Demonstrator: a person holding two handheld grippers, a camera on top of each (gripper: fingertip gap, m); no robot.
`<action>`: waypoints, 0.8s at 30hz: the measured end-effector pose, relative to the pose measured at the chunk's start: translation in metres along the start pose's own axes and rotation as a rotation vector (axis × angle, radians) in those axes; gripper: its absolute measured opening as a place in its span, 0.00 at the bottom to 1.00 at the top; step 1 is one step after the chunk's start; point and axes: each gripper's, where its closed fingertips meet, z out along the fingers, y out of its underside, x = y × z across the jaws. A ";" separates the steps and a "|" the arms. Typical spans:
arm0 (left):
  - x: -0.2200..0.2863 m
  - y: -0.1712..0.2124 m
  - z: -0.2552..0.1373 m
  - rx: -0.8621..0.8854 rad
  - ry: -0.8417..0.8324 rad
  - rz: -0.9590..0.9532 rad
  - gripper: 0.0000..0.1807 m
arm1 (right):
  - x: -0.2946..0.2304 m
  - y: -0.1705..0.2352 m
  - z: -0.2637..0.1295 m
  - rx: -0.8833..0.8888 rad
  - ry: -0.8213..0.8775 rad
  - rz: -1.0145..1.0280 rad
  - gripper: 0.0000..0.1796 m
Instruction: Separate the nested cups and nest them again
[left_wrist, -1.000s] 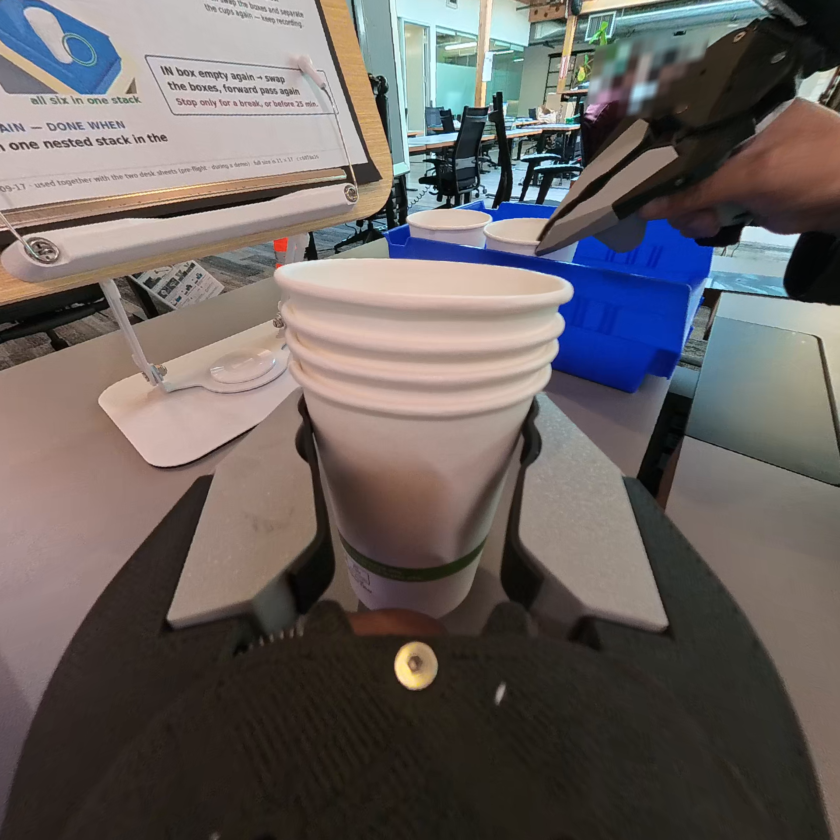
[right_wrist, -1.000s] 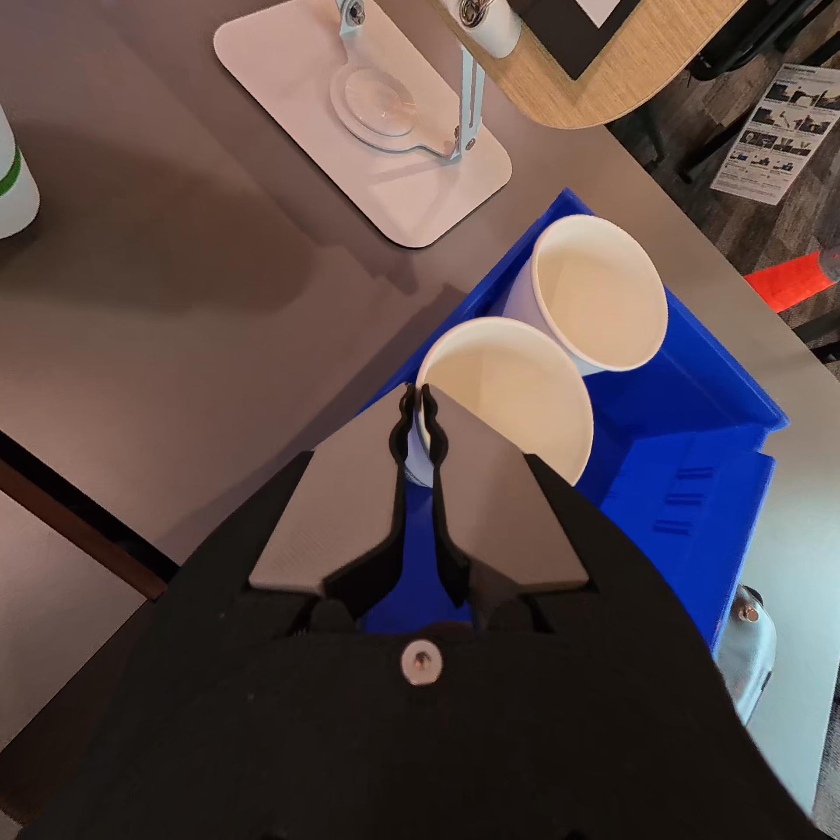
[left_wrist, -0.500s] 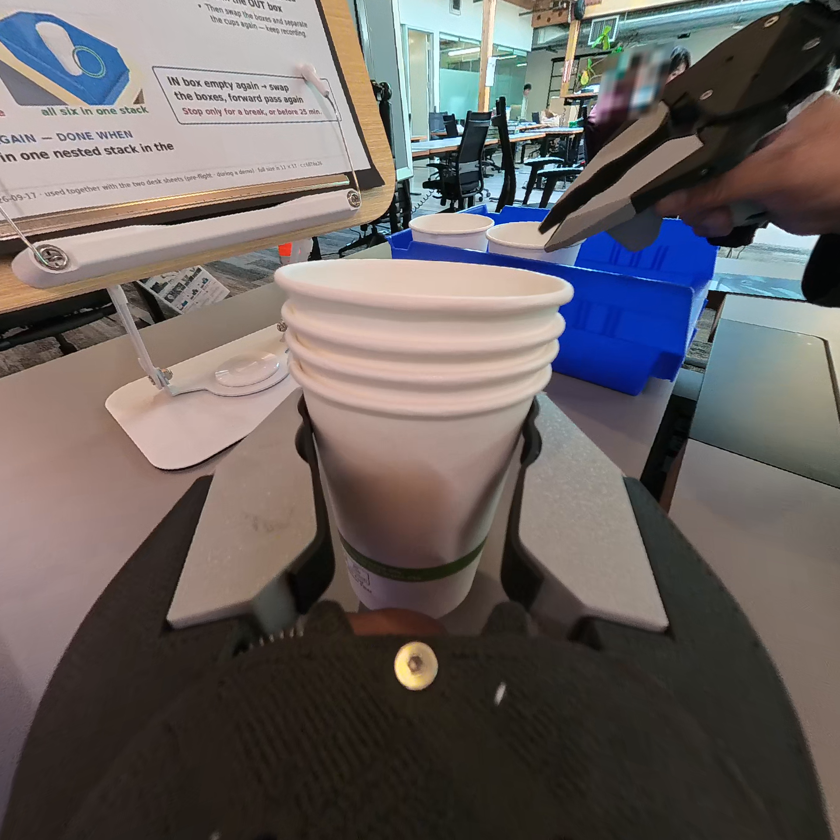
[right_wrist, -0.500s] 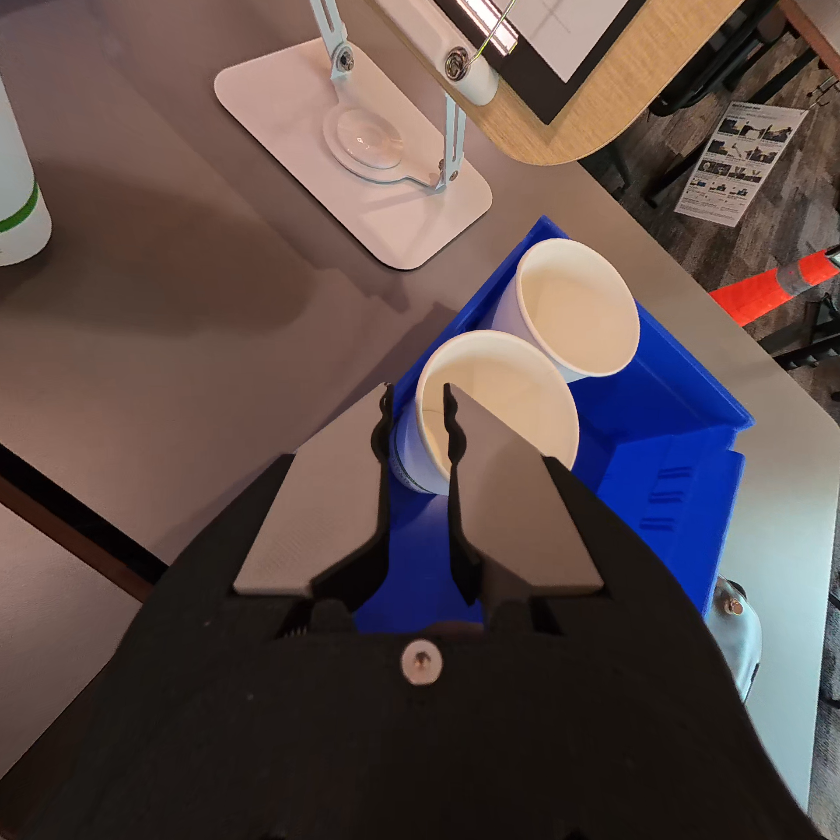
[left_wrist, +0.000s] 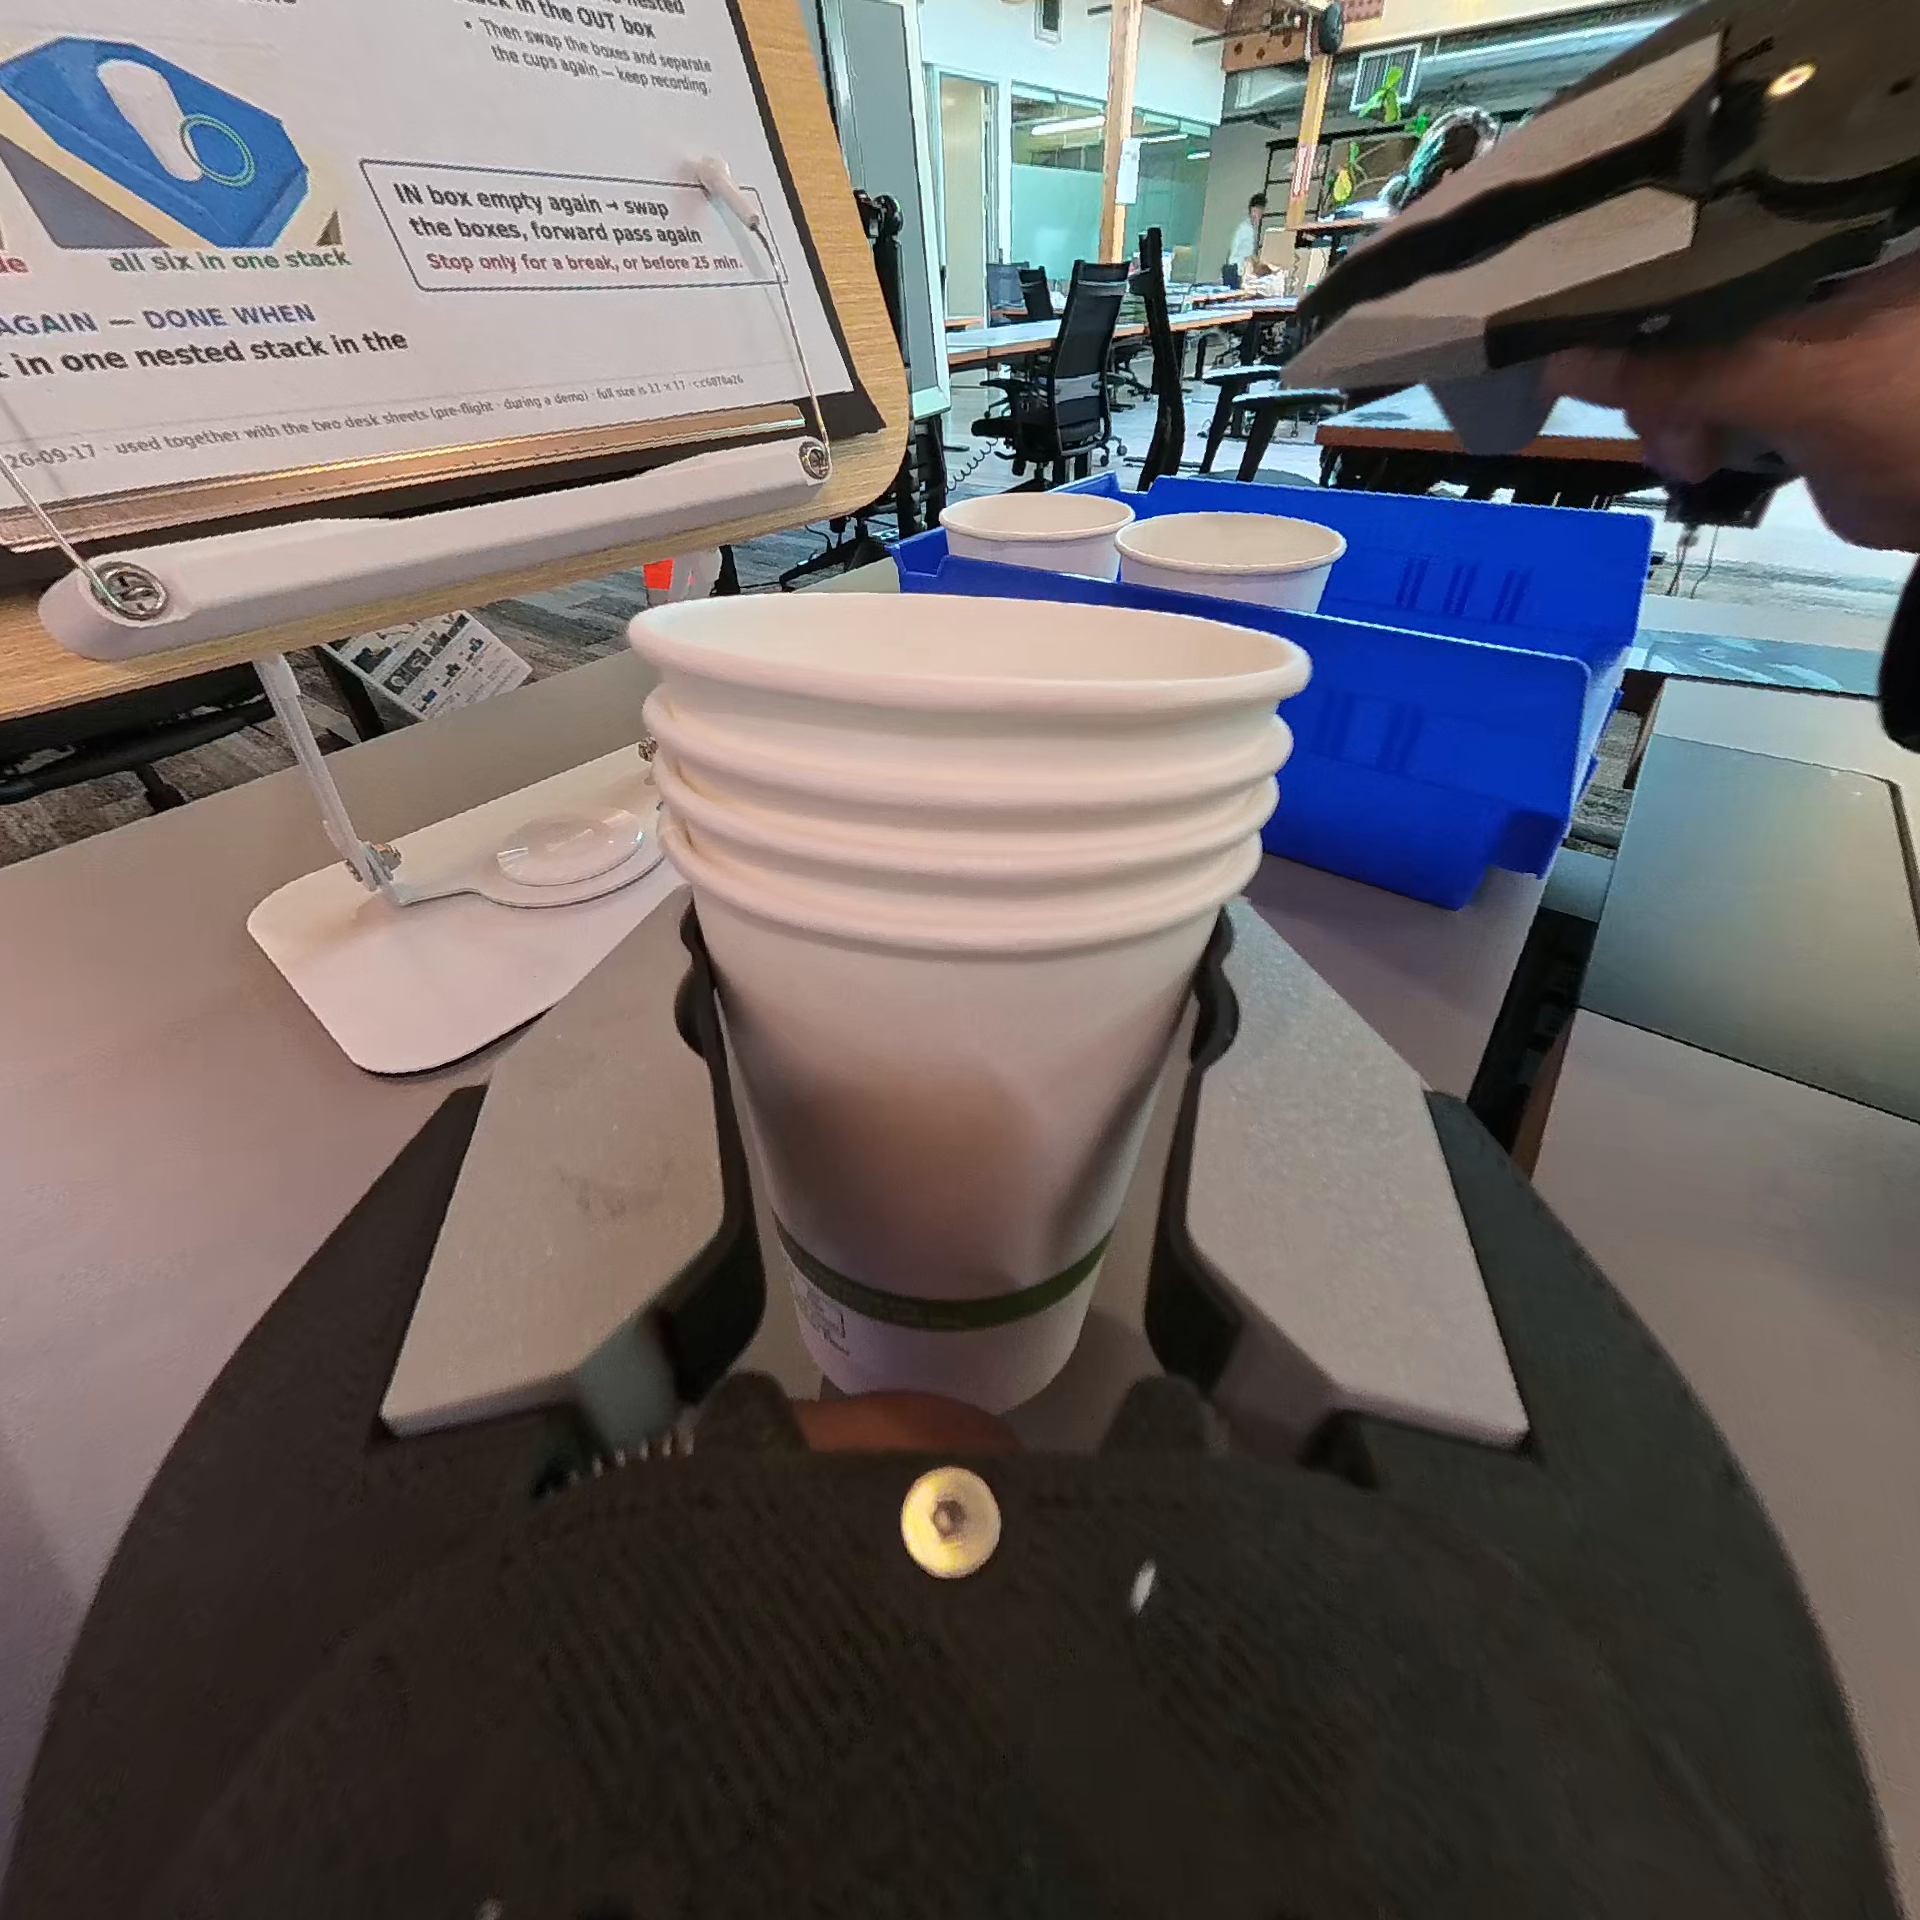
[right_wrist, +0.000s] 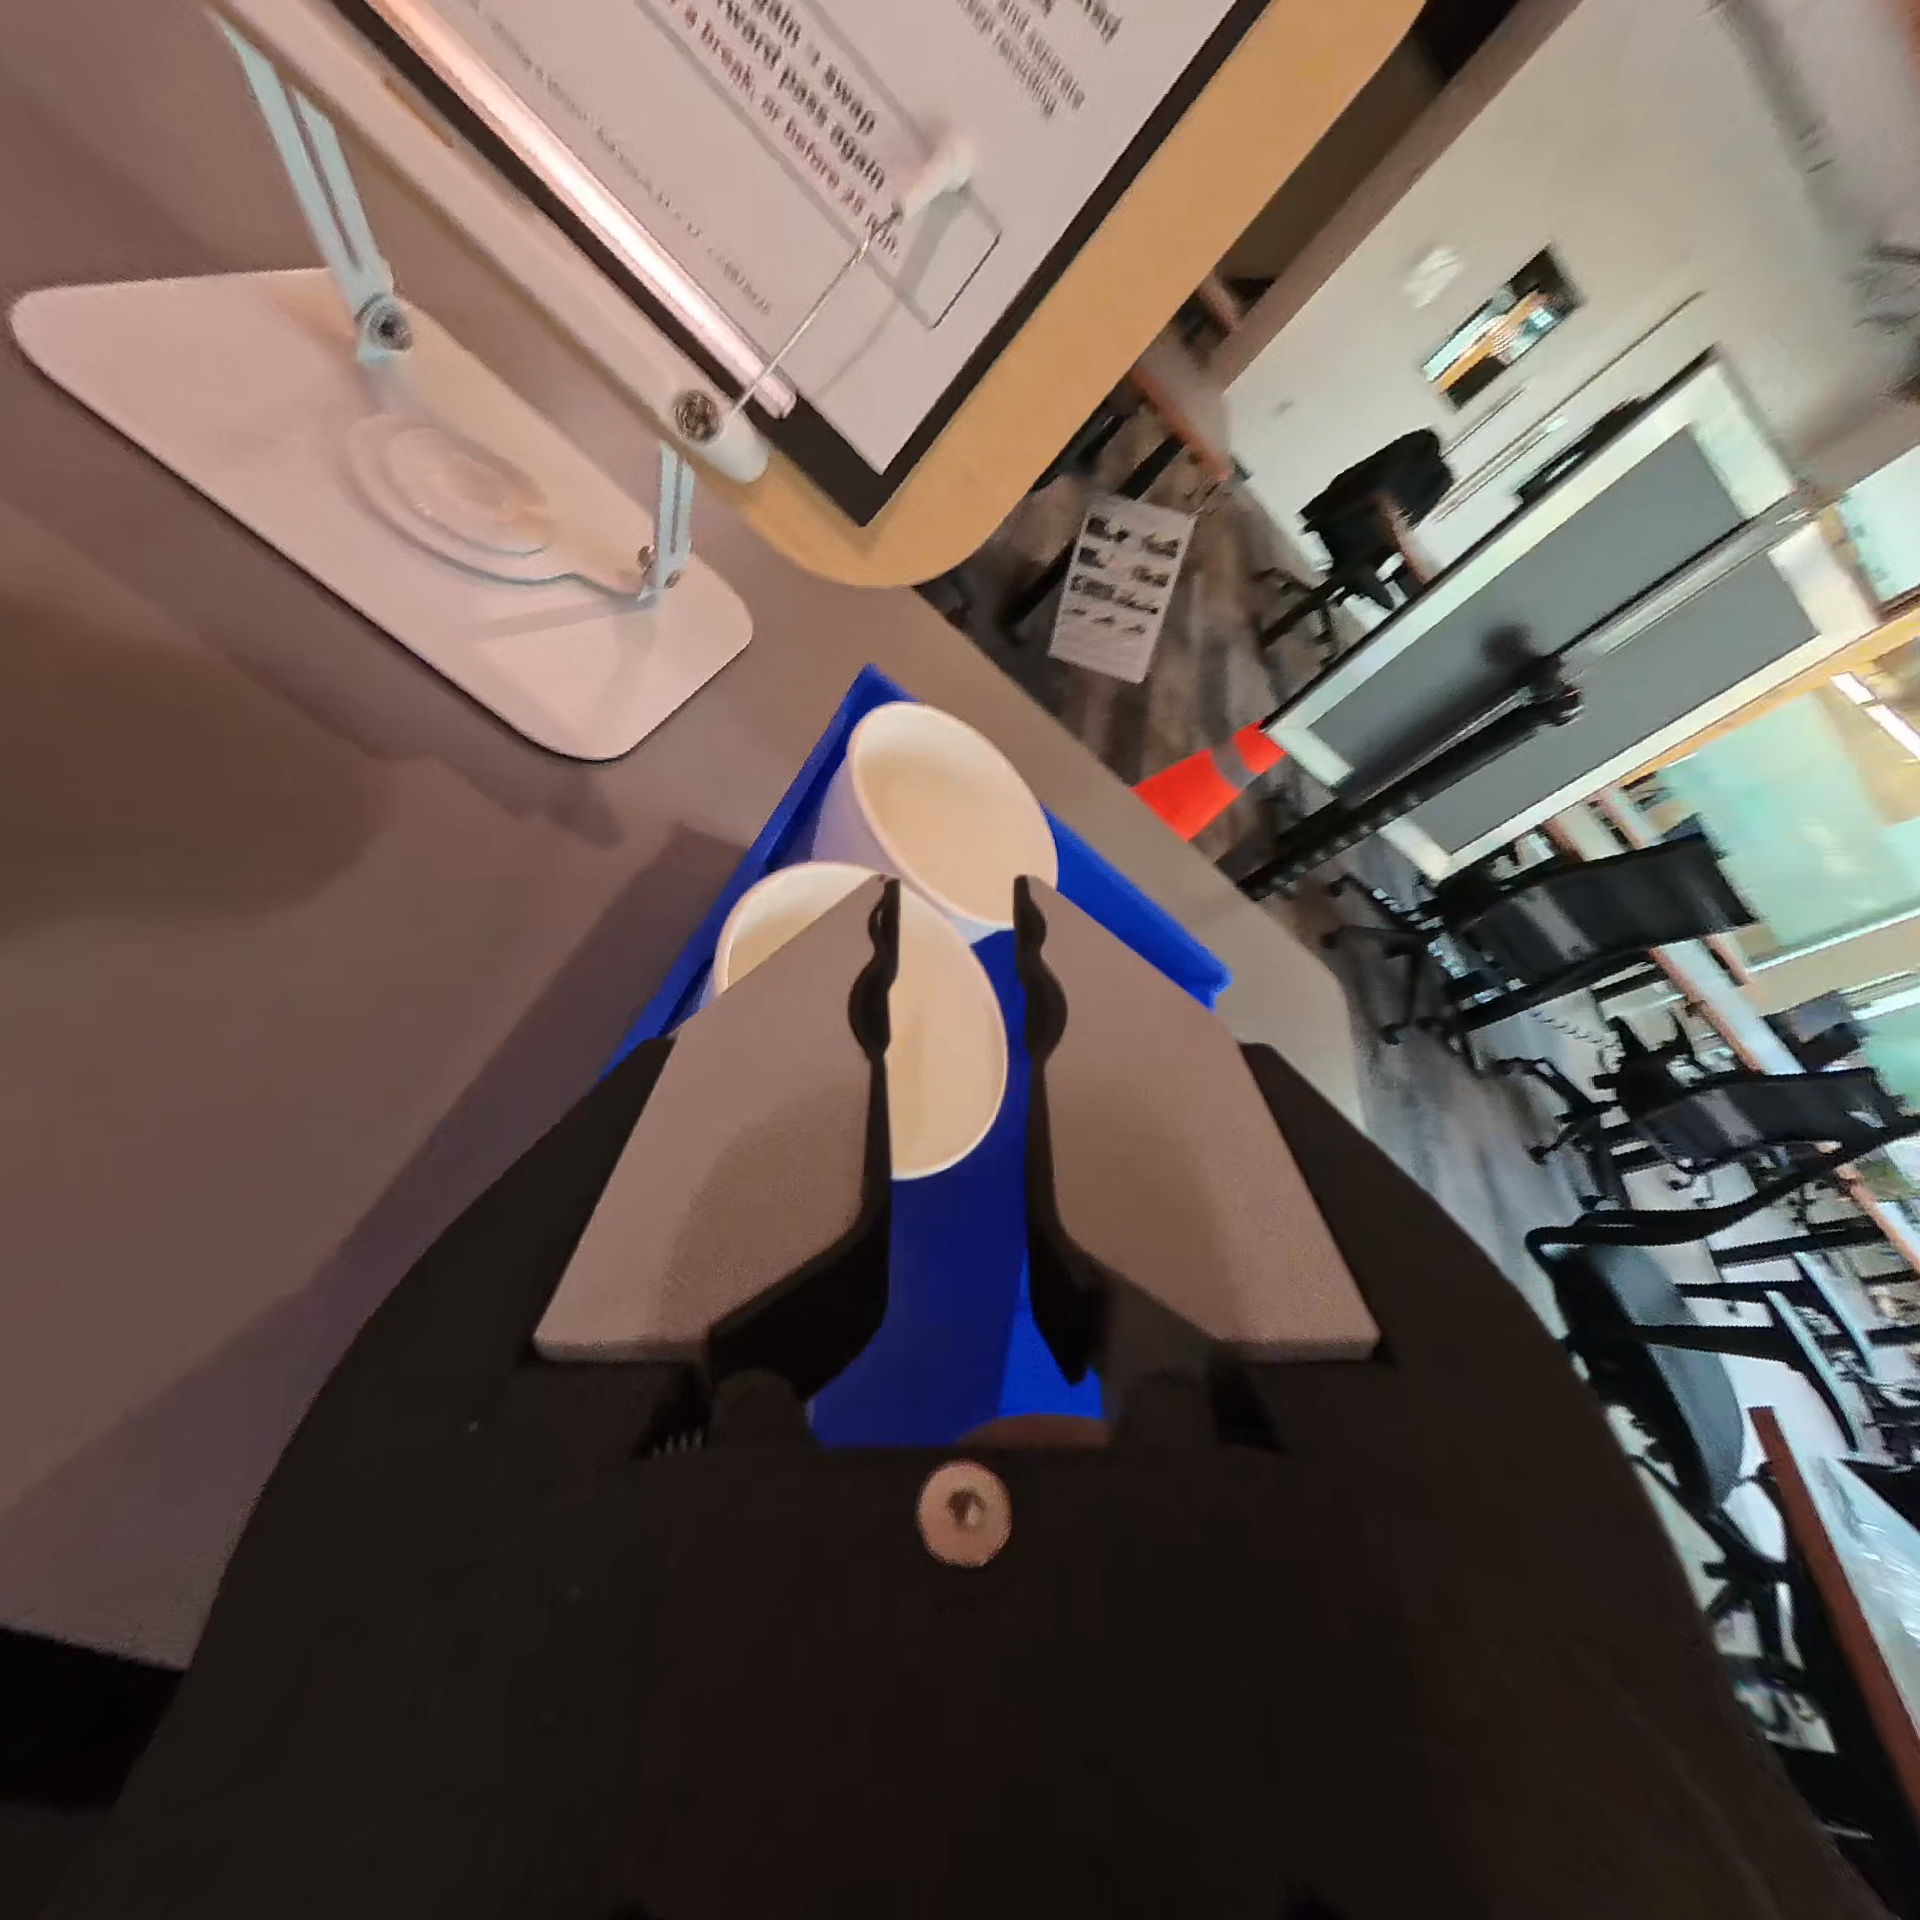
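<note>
A stack of several nested white paper cups (left_wrist: 966, 1091) with a green band near the base stands upright on the grey table. My left gripper (left_wrist: 956, 935) is shut on the stack just below the rims. Two single white cups (left_wrist: 1034, 530) (left_wrist: 1226, 556) stand side by side in the blue bin (left_wrist: 1434, 748). My right gripper (right_wrist: 954, 894) is open and empty, raised above these two cups (right_wrist: 935, 790) (right_wrist: 935, 1070) and the bin (right_wrist: 935, 1278). It also shows in the left wrist view (left_wrist: 1330, 353), high at the upper right, held by a hand.
A document stand with a white base (left_wrist: 436, 956) and a wooden board (left_wrist: 852, 312) stands left of the bin; it also shows in the right wrist view (right_wrist: 364, 499). A dark gap (left_wrist: 1527, 1039) separates a second tabletop on the right. Office chairs and an orange cone (right_wrist: 1205, 779) lie beyond the table. The gap from one gripper's tips to the other's is roughly 25 cm.
My right gripper let go of the nearer cup's rim, opened wider, and rose up and away from the bin while tilting. The left gripper and the stack stayed put.
</note>
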 end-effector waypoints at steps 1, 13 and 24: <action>-0.001 0.000 0.000 0.000 -0.002 -0.001 0.51 | 0.000 -0.006 -0.003 0.021 0.018 -0.008 0.11; 0.001 0.004 0.002 -0.014 0.005 0.002 0.51 | -0.068 -0.073 -0.027 0.157 -0.087 -0.117 0.18; 0.000 0.001 0.001 -0.006 -0.004 -0.002 0.51 | -0.119 -0.091 -0.023 0.158 -0.200 -0.122 0.19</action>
